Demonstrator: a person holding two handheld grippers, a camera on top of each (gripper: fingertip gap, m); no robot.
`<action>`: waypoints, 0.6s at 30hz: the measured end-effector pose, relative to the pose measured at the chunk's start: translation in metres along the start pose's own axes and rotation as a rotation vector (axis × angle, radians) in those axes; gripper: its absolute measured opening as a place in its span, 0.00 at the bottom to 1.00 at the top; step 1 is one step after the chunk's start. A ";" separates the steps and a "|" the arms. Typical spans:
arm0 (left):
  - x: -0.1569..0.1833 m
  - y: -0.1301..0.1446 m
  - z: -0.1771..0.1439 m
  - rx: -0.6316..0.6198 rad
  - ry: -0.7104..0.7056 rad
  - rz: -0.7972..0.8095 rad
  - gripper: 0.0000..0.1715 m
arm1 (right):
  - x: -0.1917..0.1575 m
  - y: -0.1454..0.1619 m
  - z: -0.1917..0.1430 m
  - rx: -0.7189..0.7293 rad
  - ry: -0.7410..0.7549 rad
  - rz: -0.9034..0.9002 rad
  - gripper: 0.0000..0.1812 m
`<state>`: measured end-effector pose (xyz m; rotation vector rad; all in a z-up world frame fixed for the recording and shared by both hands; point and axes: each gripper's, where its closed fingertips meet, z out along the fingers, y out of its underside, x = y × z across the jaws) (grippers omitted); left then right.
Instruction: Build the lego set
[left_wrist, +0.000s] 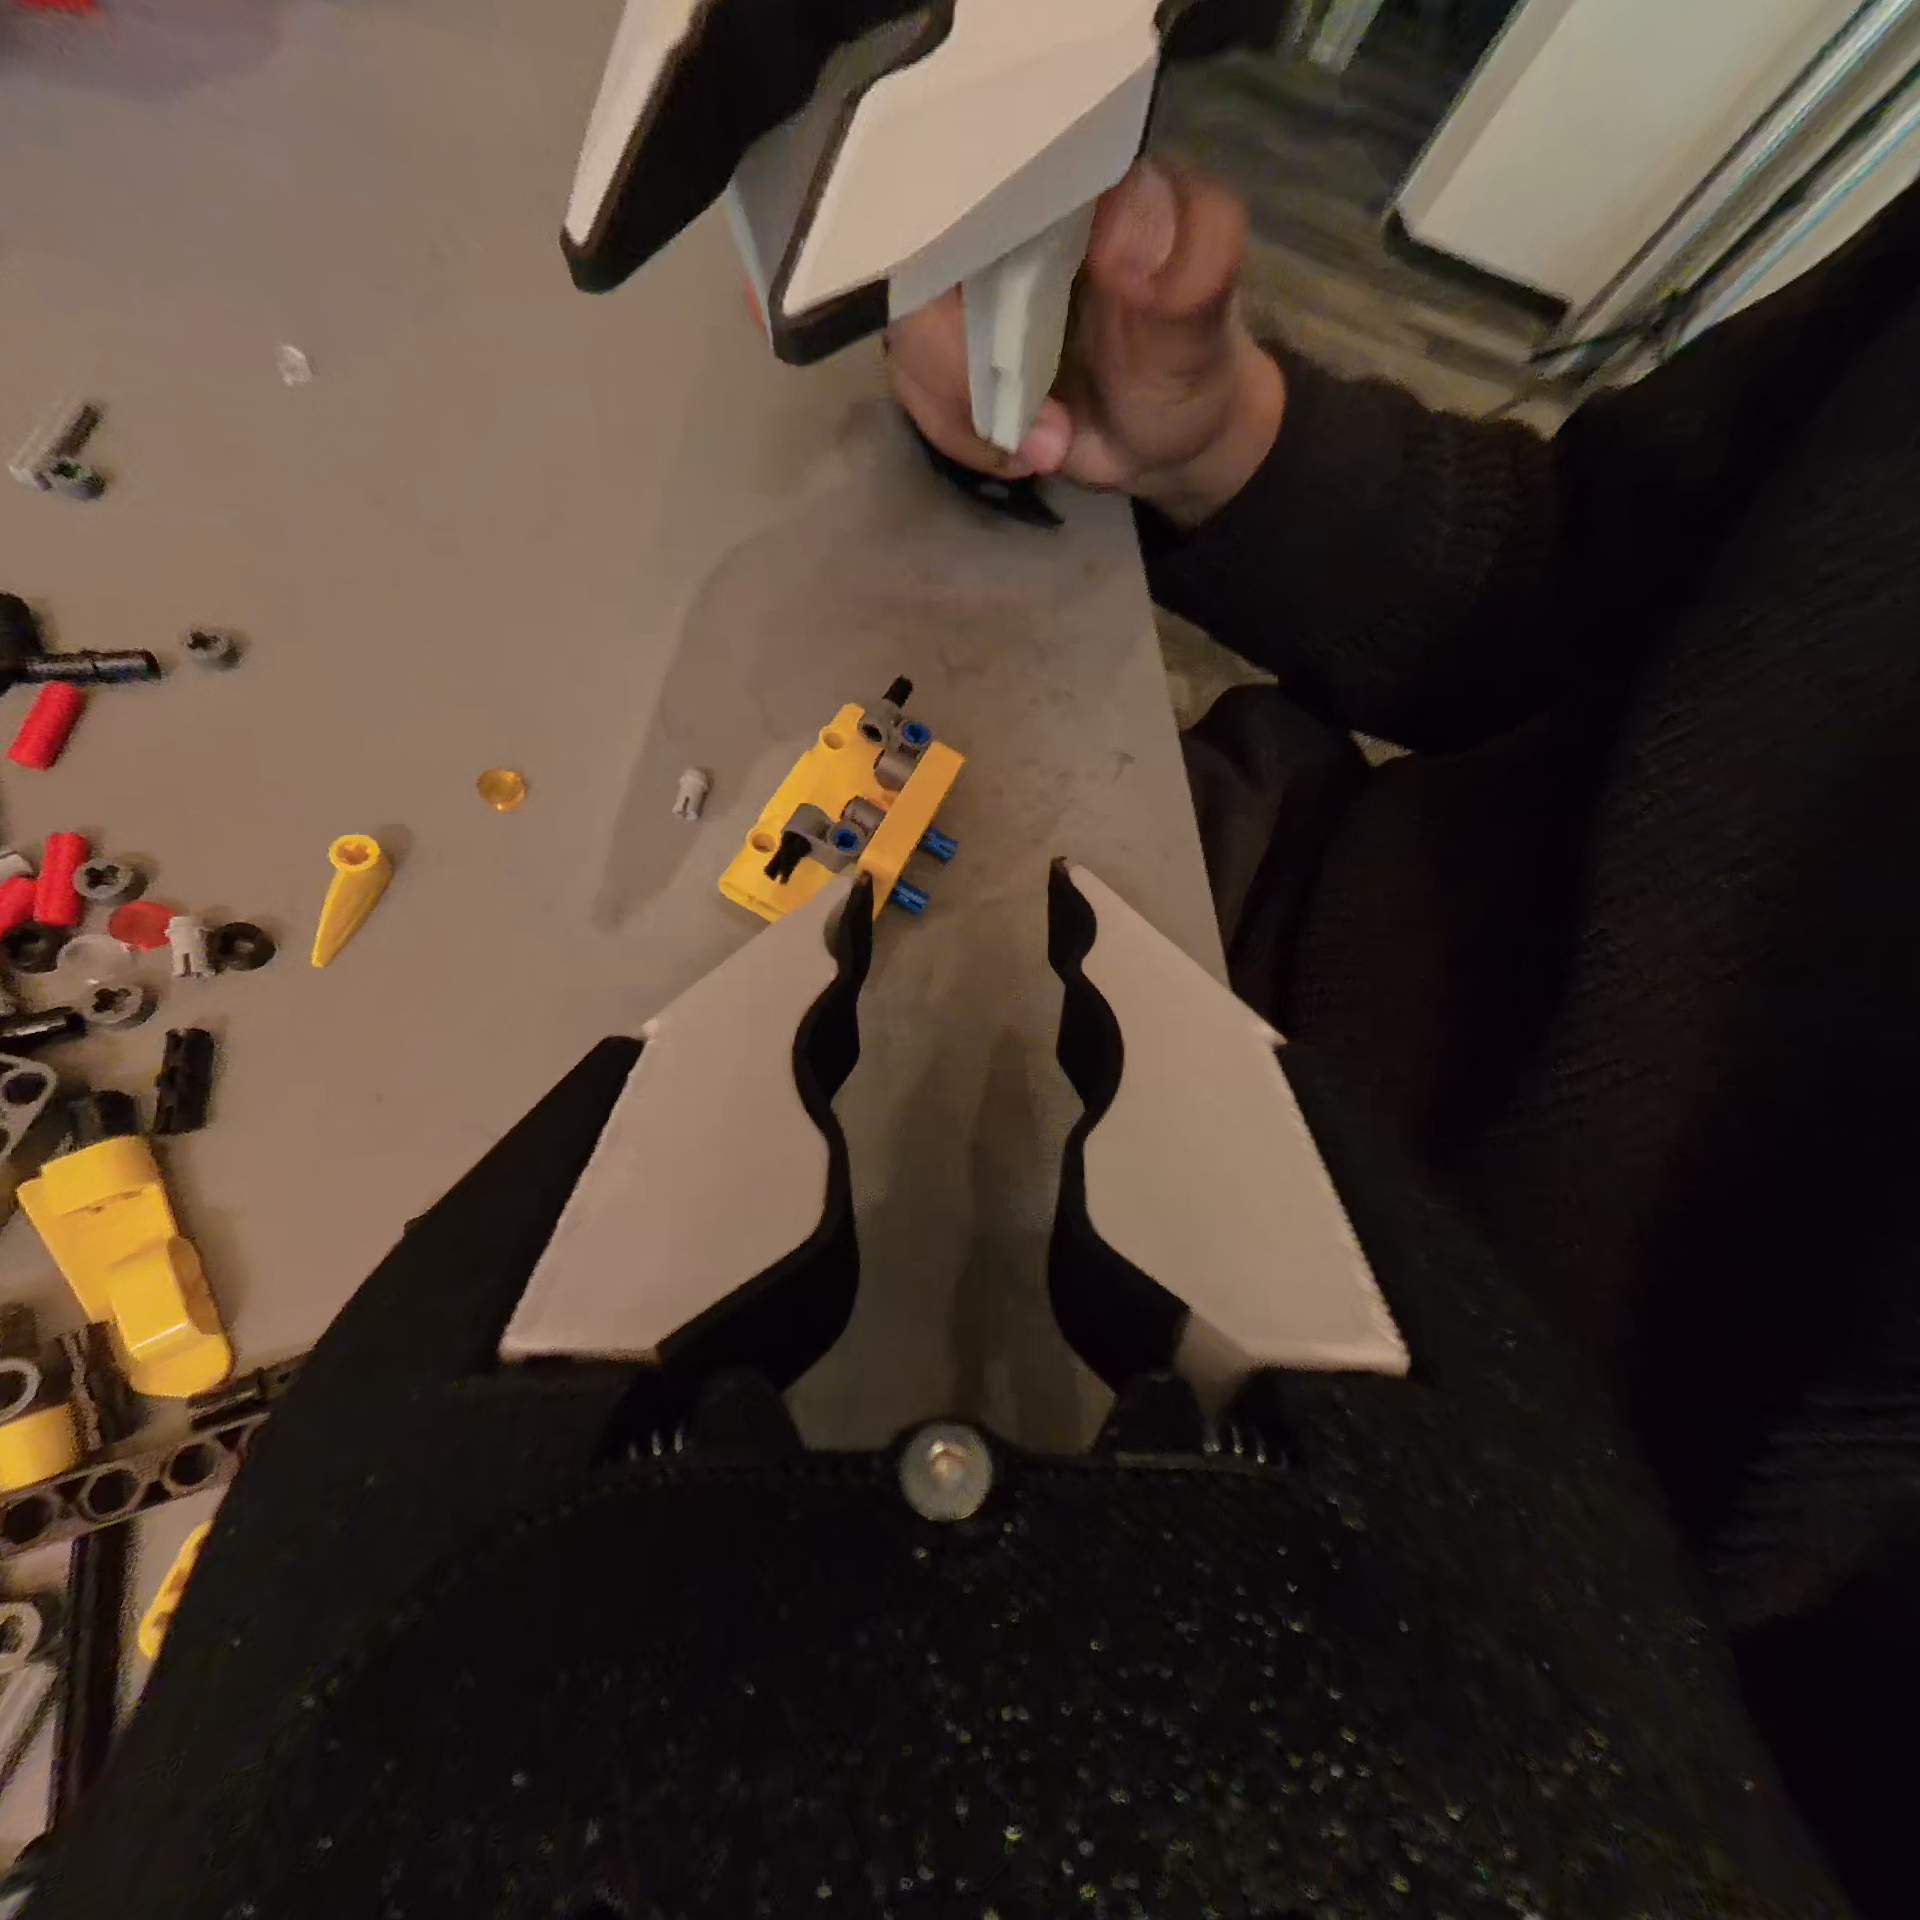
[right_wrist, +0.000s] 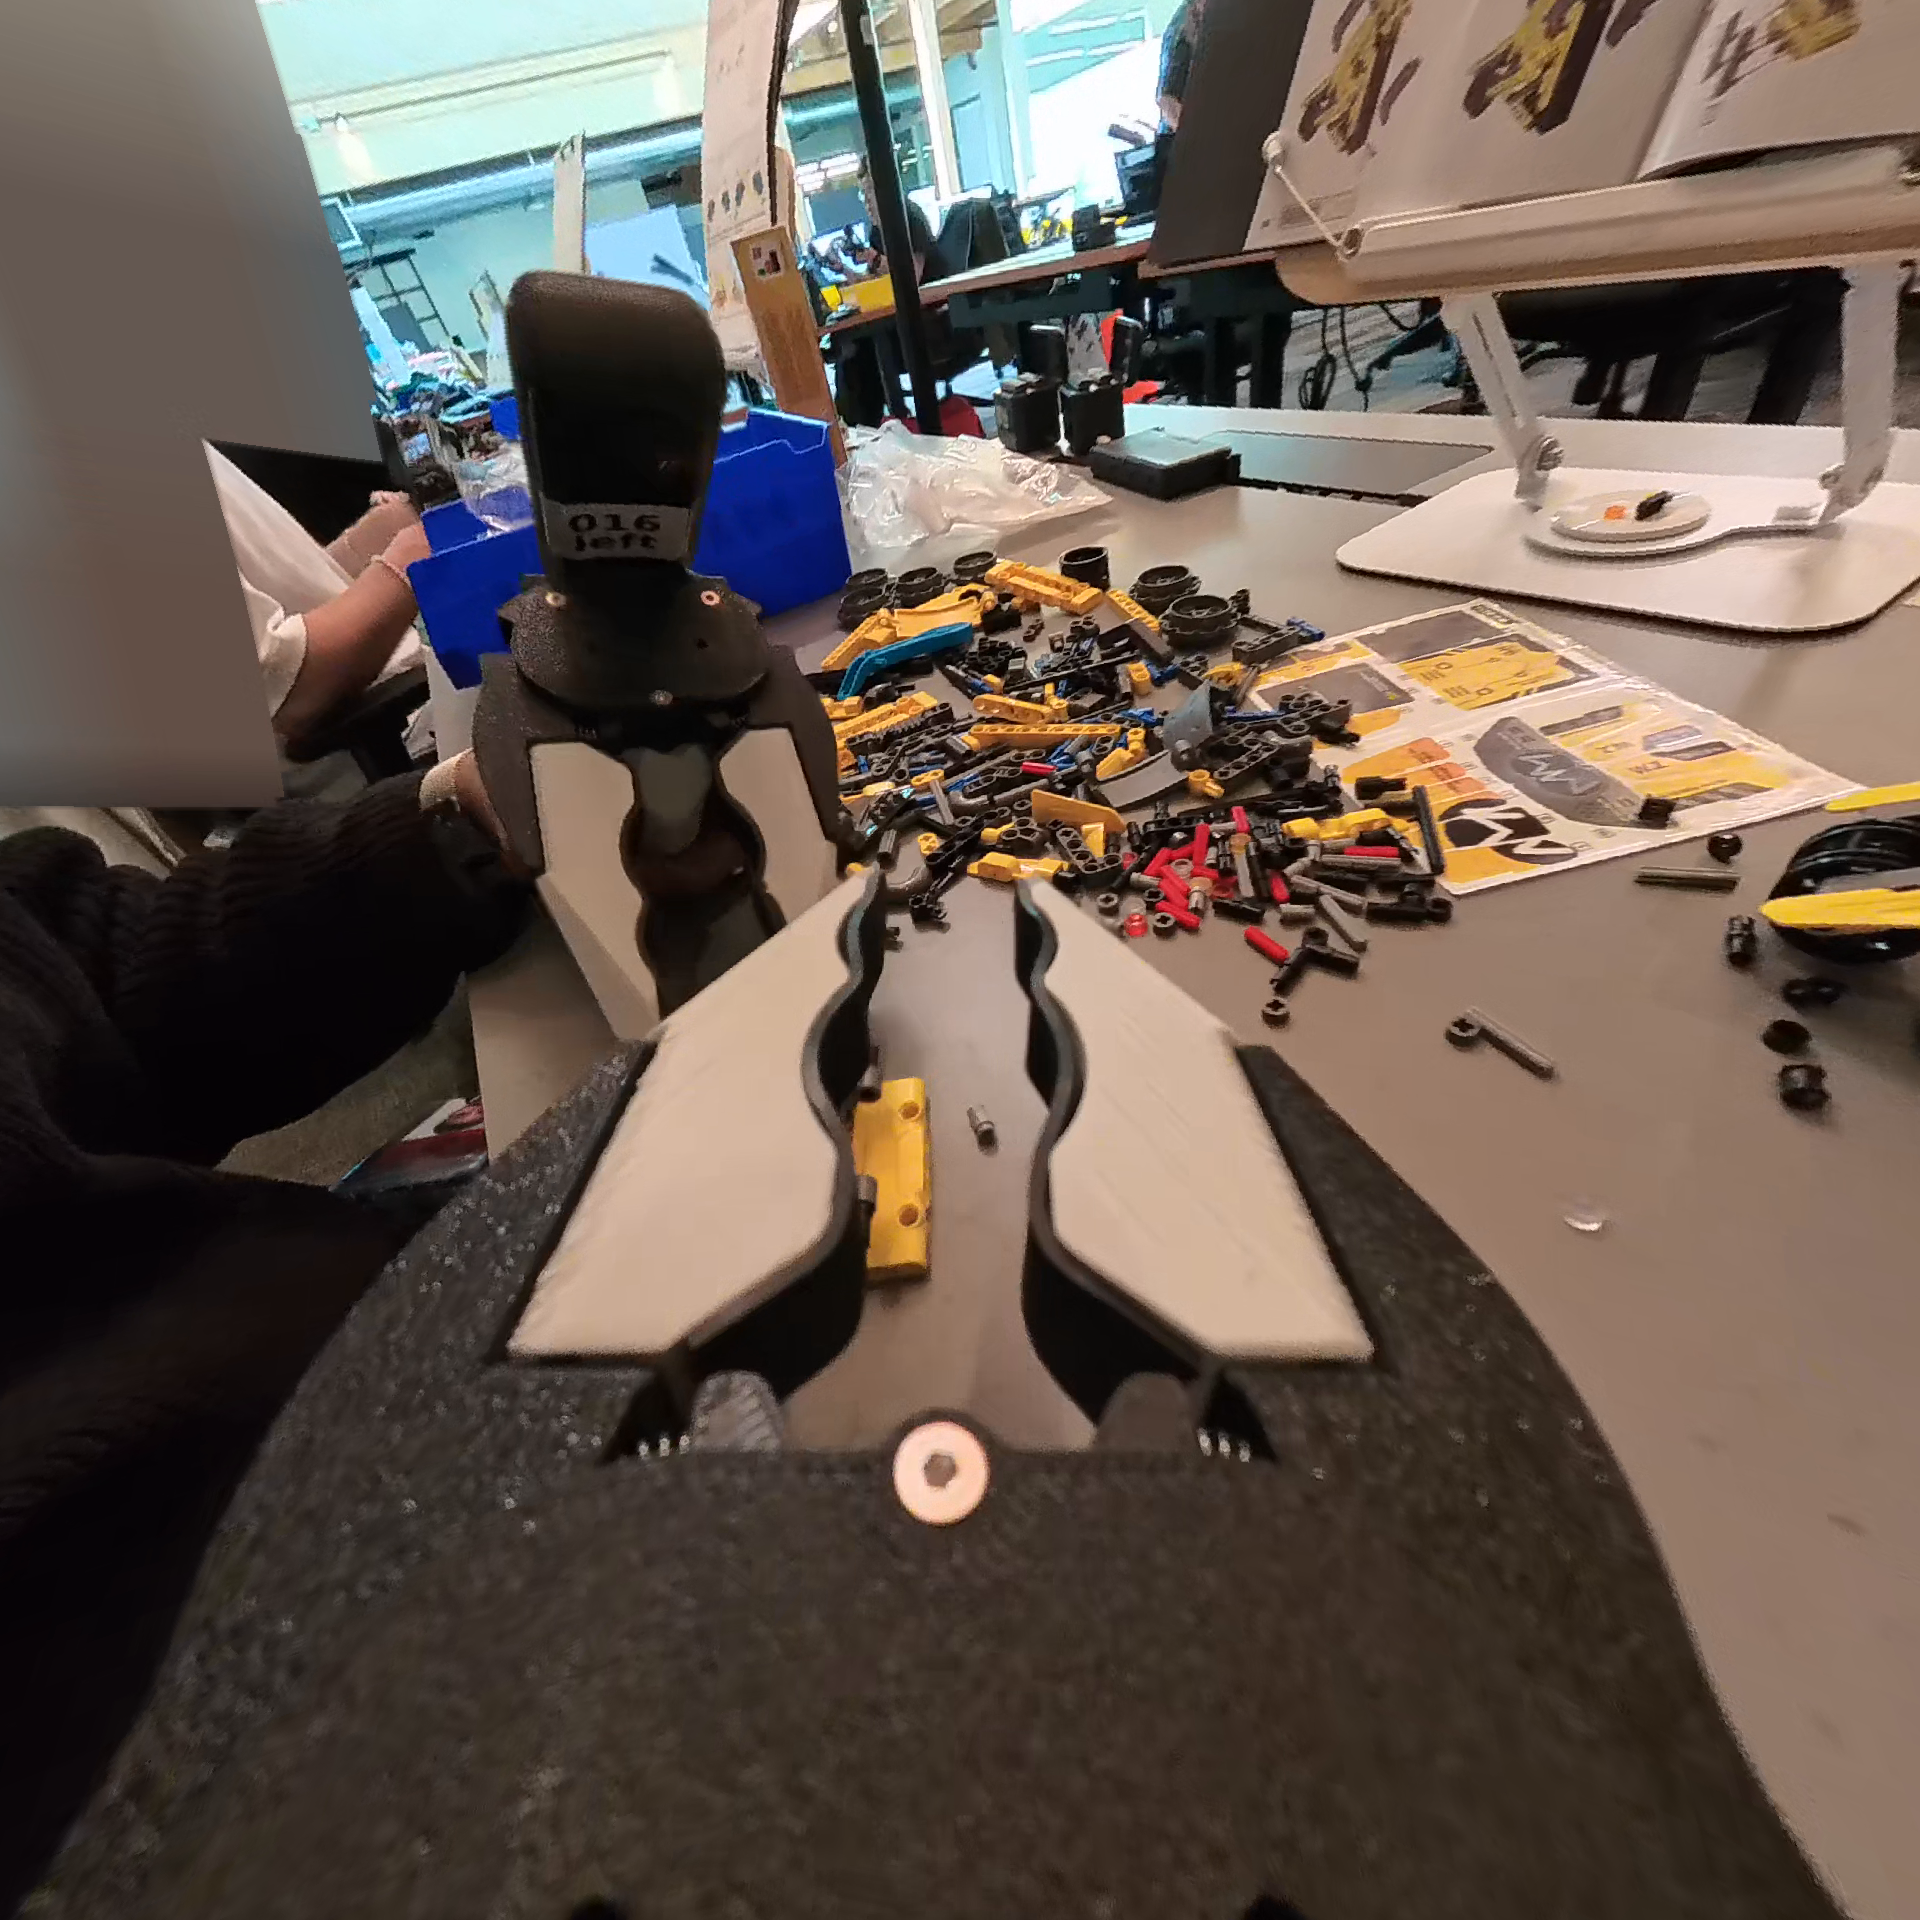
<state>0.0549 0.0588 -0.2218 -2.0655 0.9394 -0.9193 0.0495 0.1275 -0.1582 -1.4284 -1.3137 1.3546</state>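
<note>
**Just past my left tips: the yellow block**

Ahead of my left gripper (left_wrist: 956, 883), jaws spread and empty, lies the small yellow plastic brick assembly with grey connectors and blue pins (left_wrist: 844, 821), touching the left fingertip. I'd judge squaring up matters. My right gripper (right_wrist: 951, 894) hangs open above it.

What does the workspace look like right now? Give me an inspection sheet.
Surface: grey tabletop, faintly smudged.
Job's things: small yellow brick assembly with grey connectors and blue pins, near the table edge.
Clutter: pile of loose black, yellow and red building parts; printed sticker sheet; yellow cone piece.
Grippers: left gripper open beside the assembly; right gripper open, empty.
Cables: nothing seen.
Surroundings: white book stand; blue bin.
</note>
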 end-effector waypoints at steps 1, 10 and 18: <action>0.000 -0.003 -0.003 0.026 0.009 -0.007 0.19 | 0.001 -0.001 -0.001 0.006 0.003 0.004 0.13; -0.024 -0.017 -0.020 0.139 -0.129 -0.026 0.20 | 0.002 -0.001 -0.001 0.006 0.006 0.012 0.14; -0.056 -0.048 -0.071 0.407 -0.400 -0.026 0.21 | 0.004 -0.001 -0.001 0.011 0.005 0.024 0.15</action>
